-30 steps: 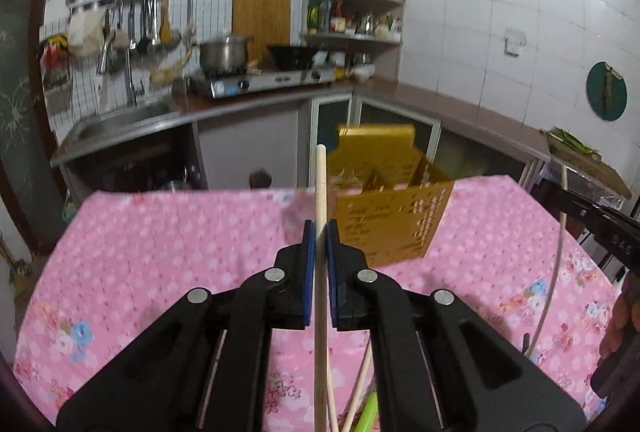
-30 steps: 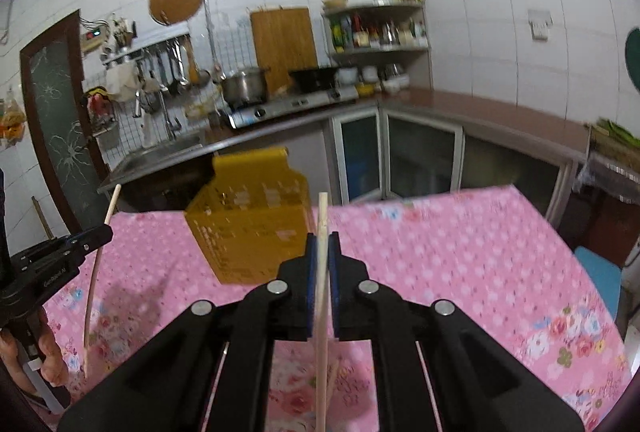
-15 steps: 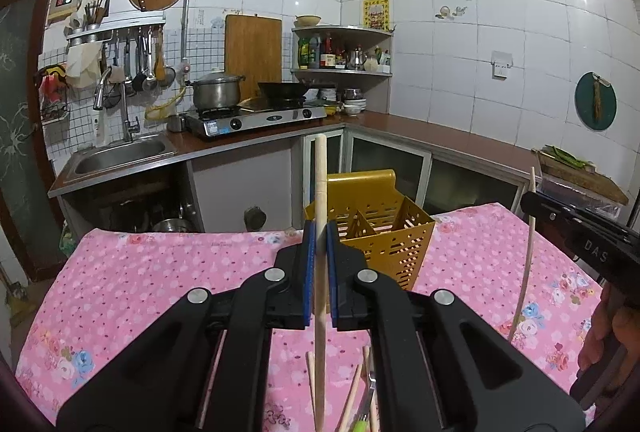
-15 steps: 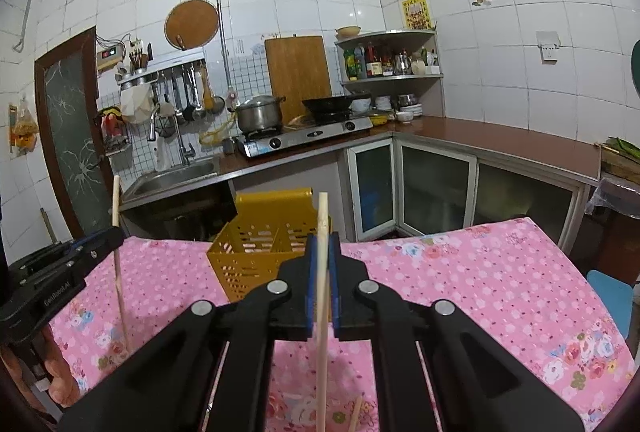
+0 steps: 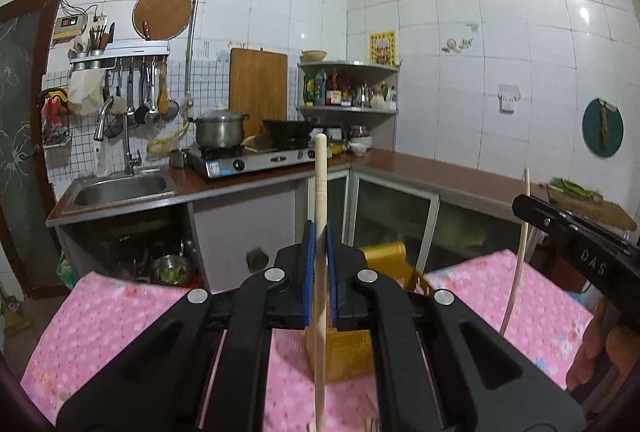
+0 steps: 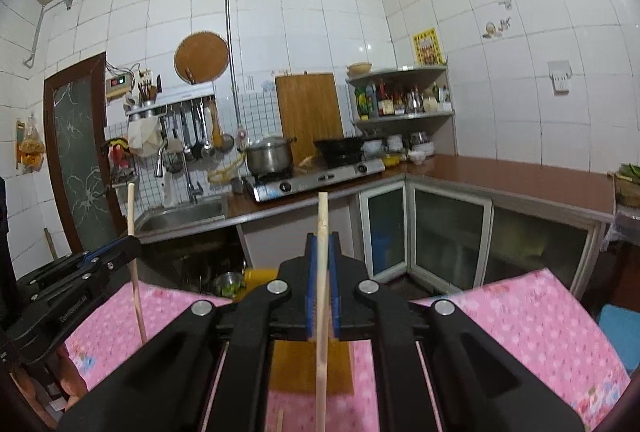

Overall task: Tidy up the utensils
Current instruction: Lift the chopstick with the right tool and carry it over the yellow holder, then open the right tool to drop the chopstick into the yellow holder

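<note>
My left gripper is shut on a wooden chopstick that stands upright between its blue pads. My right gripper is shut on a second wooden chopstick, also upright. The yellow slotted utensil basket stands on the pink tablecloth, mostly hidden behind the left gripper; in the right wrist view the basket peeks out behind the right gripper. The right gripper and its chopstick show at the right of the left view. The left gripper and its chopstick show at the left of the right view.
The table has a pink flowered cloth. More chopstick ends lie on it at the bottom edge. Behind are a kitchen counter with a sink, a gas stove with a pot, and a corner shelf.
Both grippers have risen and tilted upward, each still holding its chopstick. The basket has dropped lower in both views and is now mostly hidden behind the gripper bodies.
</note>
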Demonstrator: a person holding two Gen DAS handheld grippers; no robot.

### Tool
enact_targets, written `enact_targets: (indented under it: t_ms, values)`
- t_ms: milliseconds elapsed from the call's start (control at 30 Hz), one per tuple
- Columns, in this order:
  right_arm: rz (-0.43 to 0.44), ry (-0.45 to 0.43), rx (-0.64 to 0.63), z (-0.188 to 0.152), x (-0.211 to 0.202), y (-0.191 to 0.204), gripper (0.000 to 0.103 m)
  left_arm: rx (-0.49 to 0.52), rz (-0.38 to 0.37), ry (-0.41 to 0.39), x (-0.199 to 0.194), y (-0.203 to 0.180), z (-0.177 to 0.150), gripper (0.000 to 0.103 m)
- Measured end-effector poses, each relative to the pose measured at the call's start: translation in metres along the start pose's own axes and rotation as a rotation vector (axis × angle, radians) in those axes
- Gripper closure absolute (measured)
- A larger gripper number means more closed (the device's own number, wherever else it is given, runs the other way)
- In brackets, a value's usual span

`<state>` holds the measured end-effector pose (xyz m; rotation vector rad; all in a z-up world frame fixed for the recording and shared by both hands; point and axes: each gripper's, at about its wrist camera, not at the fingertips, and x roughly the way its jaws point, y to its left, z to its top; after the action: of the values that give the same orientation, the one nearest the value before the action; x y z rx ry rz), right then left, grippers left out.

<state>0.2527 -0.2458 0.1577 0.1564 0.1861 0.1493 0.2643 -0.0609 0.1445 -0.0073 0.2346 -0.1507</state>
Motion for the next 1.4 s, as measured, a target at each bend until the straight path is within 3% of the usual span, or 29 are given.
enact_targets:
  t_ms: [233, 567, 900, 1400]
  values:
    - [-0.009, -0.088, -0.003, 0.035, 0.032, 0.002, 0.097, -0.014, -0.015, -0.068, 0.036, 0.001, 0.036, 0.099]
    - [-0.007, -0.170, 0.034, 0.066, 0.077, -0.003, 0.097, -0.149, -0.091, -0.121, 0.100, 0.009, 0.058, 0.099]
    - [-0.012, -0.135, 0.001, 0.028, 0.110, -0.006, 0.097, -0.063, 0.028, -0.079, 0.139, 0.001, 0.014, 0.099]
    - [-0.044, -0.013, -0.063, -0.038, 0.127, -0.003, 0.097, 0.006, 0.080, 0.006, 0.140, 0.010, -0.047, 0.097]
